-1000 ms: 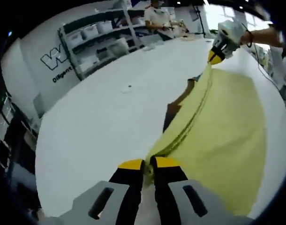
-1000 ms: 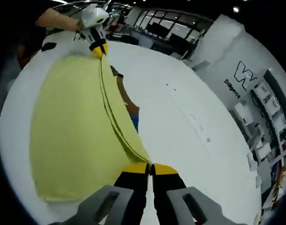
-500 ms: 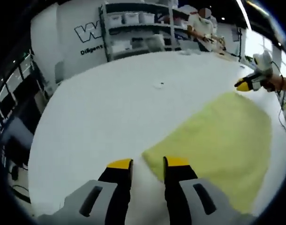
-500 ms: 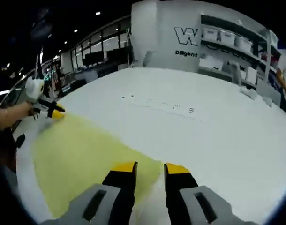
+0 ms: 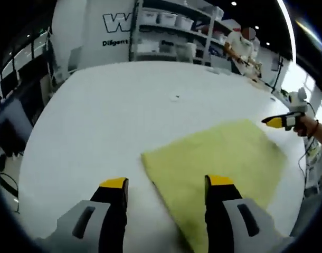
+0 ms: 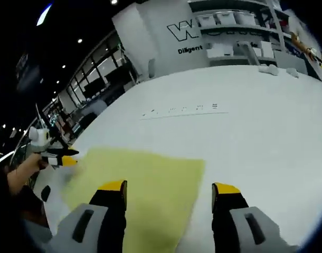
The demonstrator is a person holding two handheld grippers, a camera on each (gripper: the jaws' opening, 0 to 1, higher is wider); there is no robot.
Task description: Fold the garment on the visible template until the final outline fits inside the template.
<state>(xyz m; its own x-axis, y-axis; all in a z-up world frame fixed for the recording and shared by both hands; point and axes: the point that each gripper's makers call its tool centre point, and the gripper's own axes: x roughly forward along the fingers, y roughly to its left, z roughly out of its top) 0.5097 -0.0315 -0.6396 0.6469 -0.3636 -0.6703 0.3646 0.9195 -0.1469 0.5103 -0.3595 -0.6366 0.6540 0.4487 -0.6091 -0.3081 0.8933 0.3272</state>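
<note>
While the left hand-held gripper (image 5: 167,182) hangs low over the white tabletop (image 5: 108,110), its two black, yellow-tipped jaws stand wide apart with nothing between them. Just ahead of it lies the pale yellow folded cloth garment (image 5: 219,163), flat on the tabletop, one corner pointing toward the left jaw and the near edge running under the right jaw, where it blurs and is cut off. Its surface looks soft and matte, roughly four-sided, with no crease I can make out. At the far side of the cloth the right hand-held gripper (image 5: 274,122) is held in a person's hand (image 5: 309,126), its yellow tip just beside the garment's far corner.

From the right gripper view, the right hand-held gripper (image 6: 170,187) is likewise spread open and empty, the yellow garment (image 6: 145,184) lying between and beyond its jaws. The left hand-held gripper (image 6: 66,161) sits at the cloth's far corner, too blurred to tell whether it touches the fabric. A faint row of small dark marks (image 6: 182,110) crosses the tabletop (image 6: 256,116) well beyond the garment. White shelving with bins (image 5: 171,31) stands past the tabletop's edge.
</note>
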